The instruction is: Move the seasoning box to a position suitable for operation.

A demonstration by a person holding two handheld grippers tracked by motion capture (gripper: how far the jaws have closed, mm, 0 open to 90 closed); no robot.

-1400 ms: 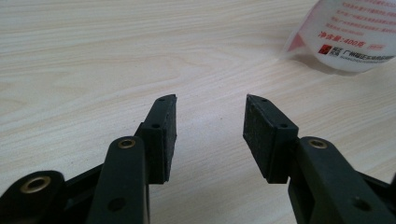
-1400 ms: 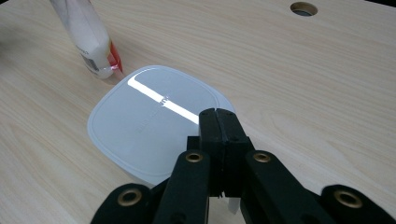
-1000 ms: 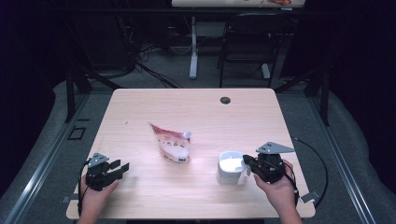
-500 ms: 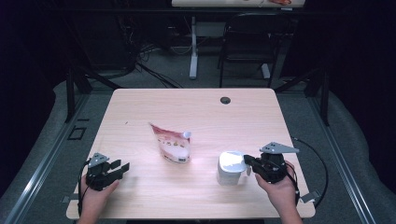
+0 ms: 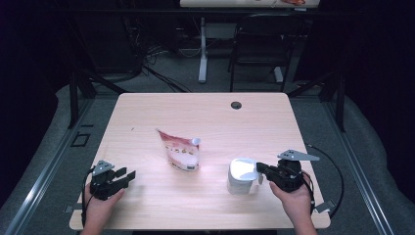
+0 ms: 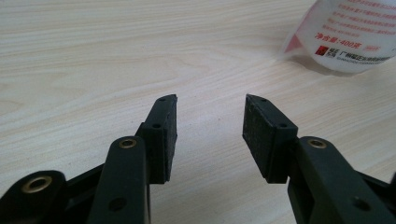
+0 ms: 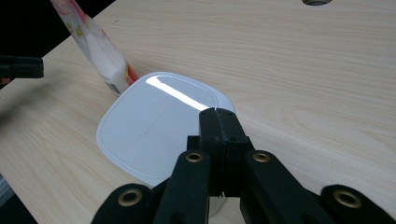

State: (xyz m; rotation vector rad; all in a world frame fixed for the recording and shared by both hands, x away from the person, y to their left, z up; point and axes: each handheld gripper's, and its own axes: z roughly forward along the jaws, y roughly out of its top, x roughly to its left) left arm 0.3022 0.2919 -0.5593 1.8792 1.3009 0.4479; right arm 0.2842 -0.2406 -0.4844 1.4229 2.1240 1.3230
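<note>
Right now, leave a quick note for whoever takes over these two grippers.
Left hand-held gripper: open, nothing in it, low over the table at front left.
Right hand-held gripper: jaws shut, tips over the near edge of the lid on the white tub; it grips nothing.
Refill pouch stands mid-table, cap on.
Done: nothing visible. Left: tub lid on, pouch unopened.

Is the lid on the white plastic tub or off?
On. The white plastic tub wears its glossy flat lid, seated all round the rim.

Black gripper (image 6: pixel 210 123) jaws — brass-ringed screw holes, ribbed pads (image 6: pixel 256 133).
</note>
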